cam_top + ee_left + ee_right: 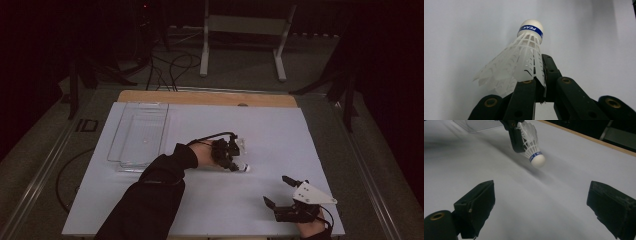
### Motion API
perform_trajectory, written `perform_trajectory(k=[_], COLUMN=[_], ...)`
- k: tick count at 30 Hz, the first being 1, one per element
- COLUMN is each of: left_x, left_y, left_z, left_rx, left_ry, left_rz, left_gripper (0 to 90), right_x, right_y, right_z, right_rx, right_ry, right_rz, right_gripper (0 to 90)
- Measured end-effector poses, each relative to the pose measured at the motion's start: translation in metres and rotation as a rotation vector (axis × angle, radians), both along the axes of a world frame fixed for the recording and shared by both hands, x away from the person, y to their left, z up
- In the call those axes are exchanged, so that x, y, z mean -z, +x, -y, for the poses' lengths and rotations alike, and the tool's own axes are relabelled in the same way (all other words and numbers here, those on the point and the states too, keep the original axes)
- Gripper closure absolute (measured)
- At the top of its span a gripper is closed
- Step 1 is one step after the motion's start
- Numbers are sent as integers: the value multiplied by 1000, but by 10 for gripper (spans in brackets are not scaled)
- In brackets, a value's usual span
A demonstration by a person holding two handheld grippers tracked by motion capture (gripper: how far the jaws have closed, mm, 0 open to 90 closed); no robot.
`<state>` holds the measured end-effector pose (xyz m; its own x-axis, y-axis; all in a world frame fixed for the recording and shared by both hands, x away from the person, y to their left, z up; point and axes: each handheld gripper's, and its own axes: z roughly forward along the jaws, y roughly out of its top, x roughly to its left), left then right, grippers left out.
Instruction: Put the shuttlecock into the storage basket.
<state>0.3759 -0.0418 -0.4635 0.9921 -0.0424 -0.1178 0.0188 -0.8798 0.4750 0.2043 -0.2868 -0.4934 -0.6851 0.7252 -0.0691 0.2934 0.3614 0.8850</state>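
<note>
Gripping the shuttlecock by its skirt, the left tool aims its cork away along the jaws

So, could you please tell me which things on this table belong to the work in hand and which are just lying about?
In the job:
- shuttlecock, white with a blue band, pinched by its skirt
- left gripper, shut on it
- right gripper, jaws open, close by

Lying about:
- clear plastic tray at the table's far left
- cables on the floor

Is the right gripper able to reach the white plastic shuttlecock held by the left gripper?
Probably yes: the right gripper stands open, and bare white table lies between it and the shuttlecock.
</note>
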Motion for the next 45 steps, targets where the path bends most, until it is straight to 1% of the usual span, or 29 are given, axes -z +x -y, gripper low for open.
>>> perform_trajectory(k=[3, 4, 6, 8, 12, 15, 16, 18, 23, 24, 28, 29, 33, 36, 41, 42, 43, 45], left_x=[-3, -4, -6, -9, -14, -17, -18, -20, -24, -25, -27, -28, -32, -35, -38, -39, -39, -41], left_y=[-2, -2, -3, -3, -5, -5, -6, -6, -7, -6, -7, -7, -8, -8, -8, -7, -8, -7], left_z=[-2, -3, -4, -6, -9, -10, -11, -12, -16, -17, -21, -22, -26, -30, -35, -36, -38, -40], left_rx=[1, 2, 3, 4, 6, 2, 1, 0, -4, 0, -6, 1, -1, -1, -7, -3, -11, -6], left_ry=[-1, -6, -5, -7, -19, -10, -12, -11, -11, -11, -14, -12, -11, -14, -11, -8, -15, -6], left_rz=[-3, 3, -2, 3, -3, -3, 2, -2, 1, 6, 1, 4, 9, 6, 10, 13, 9, 17], left_gripper=[896, 897, 897, 896, 896, 896, 896, 896, 896, 896, 896, 896, 896, 896, 896, 896, 896, 896], right_x=[0, 1, 1, 1, 1, 1, 1, 1, 0, 1, 1, 1, 1, 2, 2, 2, 2, 2], right_y=[0, 0, 0, 0, 0, 0, 1, 0, 0, 0, 0, 0, 0, 0, 1, 1, 1, 1], right_z=[0, -1, -1, 0, 0, 0, 0, 0, 1, 1, 1, 1, 1, 1, 0, 1, 1, 1], right_rx=[-3, -2, -2, -1, 1, 2, 2, 2, 9, 9, 10, 12, 18, 15, 11, 11, 12, 15], right_ry=[-2, -2, 0, 0, 3, 3, 4, 4, 5, 5, 6, 5, -1, 2, -1, 0, 3, 15], right_rz=[2, 1, 1, 4, 7, 6, 7, 9, 11, 12, 13, 15, 27, 20, 29, 29, 28, 33], right_gripper=[80, 80, 80, 80, 80, 80, 80, 80, 80, 80, 80, 80, 80, 80, 81, 80, 80, 80])
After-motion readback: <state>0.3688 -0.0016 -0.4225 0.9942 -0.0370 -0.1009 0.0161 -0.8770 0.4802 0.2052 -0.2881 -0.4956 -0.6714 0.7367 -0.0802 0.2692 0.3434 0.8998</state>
